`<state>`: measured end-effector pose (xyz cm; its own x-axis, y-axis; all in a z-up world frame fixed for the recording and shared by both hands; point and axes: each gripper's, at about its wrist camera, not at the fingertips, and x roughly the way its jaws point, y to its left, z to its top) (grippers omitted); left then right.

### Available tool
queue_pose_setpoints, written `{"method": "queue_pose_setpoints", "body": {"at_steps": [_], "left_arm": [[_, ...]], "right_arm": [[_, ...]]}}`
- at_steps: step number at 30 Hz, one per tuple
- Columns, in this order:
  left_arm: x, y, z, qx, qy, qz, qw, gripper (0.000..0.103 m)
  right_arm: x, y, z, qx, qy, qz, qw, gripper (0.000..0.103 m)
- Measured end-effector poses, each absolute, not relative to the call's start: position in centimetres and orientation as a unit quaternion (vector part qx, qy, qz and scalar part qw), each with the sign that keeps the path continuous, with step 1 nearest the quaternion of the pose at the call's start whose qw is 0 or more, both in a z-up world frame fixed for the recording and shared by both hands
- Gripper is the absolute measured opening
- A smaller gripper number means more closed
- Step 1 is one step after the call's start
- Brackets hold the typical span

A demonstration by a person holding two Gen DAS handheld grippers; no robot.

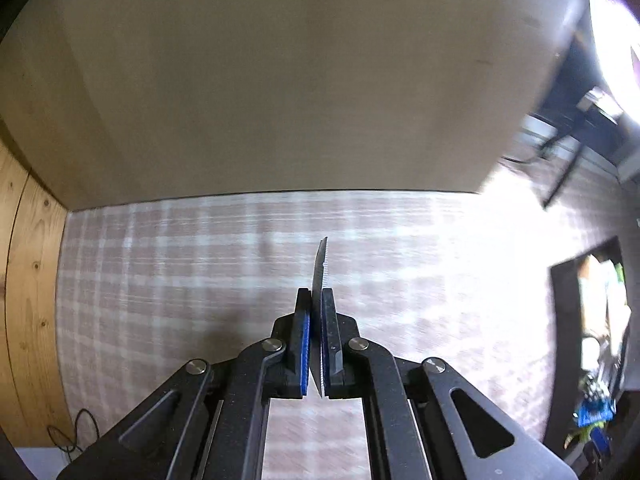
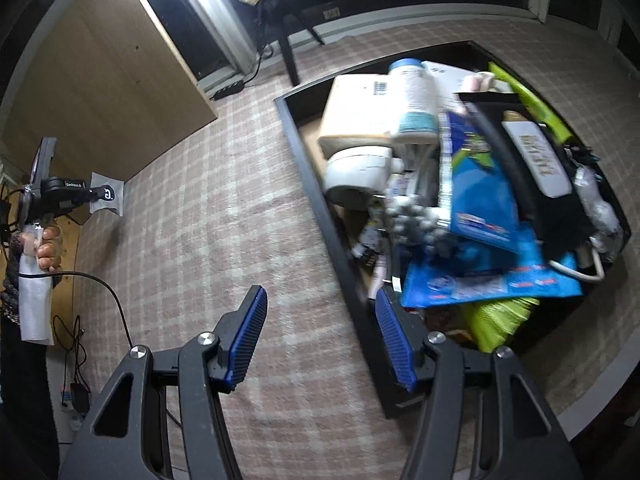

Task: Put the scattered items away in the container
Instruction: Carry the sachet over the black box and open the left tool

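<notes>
My left gripper is shut on a thin silvery foil packet, seen edge-on between its blue pads and poking out past the tips above the checked carpet. In the right wrist view a hand holds that gripper at the far left, and the grey packet shows a printed logo. My right gripper stands open with nothing in it, over the carpet beside the near rim of the black container. The container is piled with a white bottle, a cardboard box, blue packets and a green brush.
A tall brown cabinet side stands straight ahead of the left gripper, with a wood panel to its left. Cables and a power strip lie on the checked carpet. A black table leg stands behind the container.
</notes>
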<state>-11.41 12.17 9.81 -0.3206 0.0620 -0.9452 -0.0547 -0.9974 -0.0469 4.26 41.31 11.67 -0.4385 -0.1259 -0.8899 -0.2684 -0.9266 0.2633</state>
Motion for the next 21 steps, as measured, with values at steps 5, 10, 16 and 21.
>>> {"method": "queue_pose_setpoints", "body": {"at_steps": [5, 10, 16, 21], "left_arm": [[-10.7, 20.8, 13.5, -0.562, 0.025, 0.820, 0.101, 0.003], [-11.1, 30.5, 17.1, -0.542, 0.052, 0.819, 0.179, 0.003], [-10.4, 37.5, 18.1, -0.525, 0.090, 0.807, 0.253, 0.004], [-7.8, 44.9, 19.1, -0.522, 0.109, 0.795, 0.290, 0.004]], "right_arm": [[7.0, 44.1, 11.7, -0.519, 0.205, 0.828, 0.057, 0.056], [10.0, 47.4, 11.6, -0.513, 0.216, 0.827, 0.074, 0.056], [14.1, 51.8, 12.0, -0.505, 0.226, 0.827, 0.105, 0.056], [18.2, 56.2, 12.3, -0.498, 0.233, 0.824, 0.138, 0.056]]}}
